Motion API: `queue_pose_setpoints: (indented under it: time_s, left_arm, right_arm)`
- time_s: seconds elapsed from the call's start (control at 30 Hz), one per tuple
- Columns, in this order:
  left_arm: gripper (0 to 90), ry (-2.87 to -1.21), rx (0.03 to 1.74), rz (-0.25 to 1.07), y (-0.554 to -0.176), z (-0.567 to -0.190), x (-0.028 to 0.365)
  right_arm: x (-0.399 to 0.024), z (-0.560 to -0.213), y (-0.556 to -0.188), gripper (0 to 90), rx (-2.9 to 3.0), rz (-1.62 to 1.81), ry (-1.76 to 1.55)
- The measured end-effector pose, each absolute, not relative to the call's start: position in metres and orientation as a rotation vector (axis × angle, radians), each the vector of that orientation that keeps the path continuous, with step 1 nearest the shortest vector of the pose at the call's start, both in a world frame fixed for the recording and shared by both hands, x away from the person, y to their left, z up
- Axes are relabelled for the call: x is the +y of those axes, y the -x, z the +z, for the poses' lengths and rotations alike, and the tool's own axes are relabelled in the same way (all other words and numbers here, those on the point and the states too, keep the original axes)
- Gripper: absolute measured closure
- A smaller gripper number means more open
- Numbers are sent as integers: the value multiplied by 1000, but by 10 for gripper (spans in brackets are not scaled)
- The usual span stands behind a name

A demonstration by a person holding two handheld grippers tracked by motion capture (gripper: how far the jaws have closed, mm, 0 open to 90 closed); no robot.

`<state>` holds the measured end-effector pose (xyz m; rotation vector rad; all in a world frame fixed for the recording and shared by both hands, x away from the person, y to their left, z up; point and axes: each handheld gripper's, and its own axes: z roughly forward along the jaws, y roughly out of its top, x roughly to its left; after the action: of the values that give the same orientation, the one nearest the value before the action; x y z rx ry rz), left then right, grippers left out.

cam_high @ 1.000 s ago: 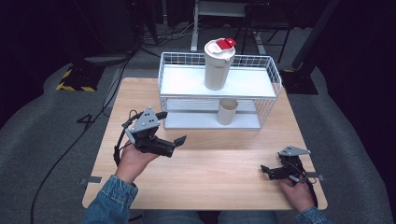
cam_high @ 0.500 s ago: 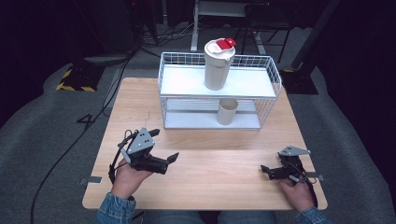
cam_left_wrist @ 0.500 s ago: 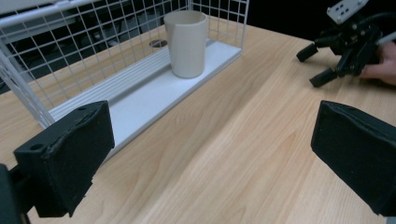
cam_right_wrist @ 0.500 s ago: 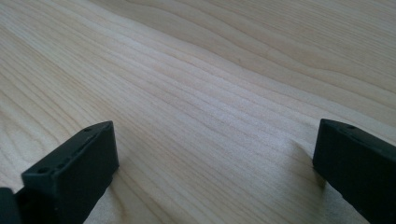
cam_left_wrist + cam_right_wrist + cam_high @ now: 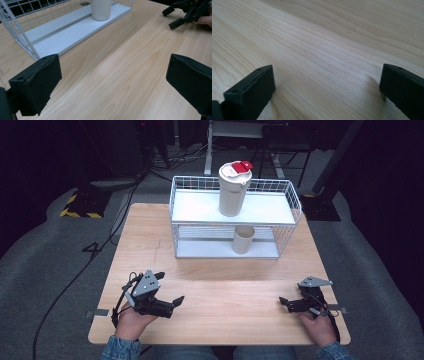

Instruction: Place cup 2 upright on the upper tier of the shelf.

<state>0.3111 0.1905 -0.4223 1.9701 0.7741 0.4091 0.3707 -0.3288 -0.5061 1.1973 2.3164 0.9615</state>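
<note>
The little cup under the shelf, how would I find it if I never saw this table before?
Look for the white wire rack at the far side of the wooden table. On its lower shelf stands a small beige cup, open at the top. The taller tumbler on the shelf above has a red-and-white lid; the small cup has none.

Beige cup (image 5: 243,239) upright on rack's lower shelf (image 5: 200,249), seemingly empty.

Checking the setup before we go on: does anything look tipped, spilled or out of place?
Nothing stands out. The lidded cup stands upright on the rack's top shelf, the small cup upright on the lower one. Both grippers, left and right, are open and low over bare table.
</note>
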Motion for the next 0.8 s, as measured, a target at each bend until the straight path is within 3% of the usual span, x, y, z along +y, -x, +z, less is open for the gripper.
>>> queue_pose_setpoints:
  time_s: [0.8]
  left_arm:
    - [7, -2085, 977, 364, -313, -477, 207]
  right_arm:
    - [-329, -506, -371, 2, 2316, 961, -1197]
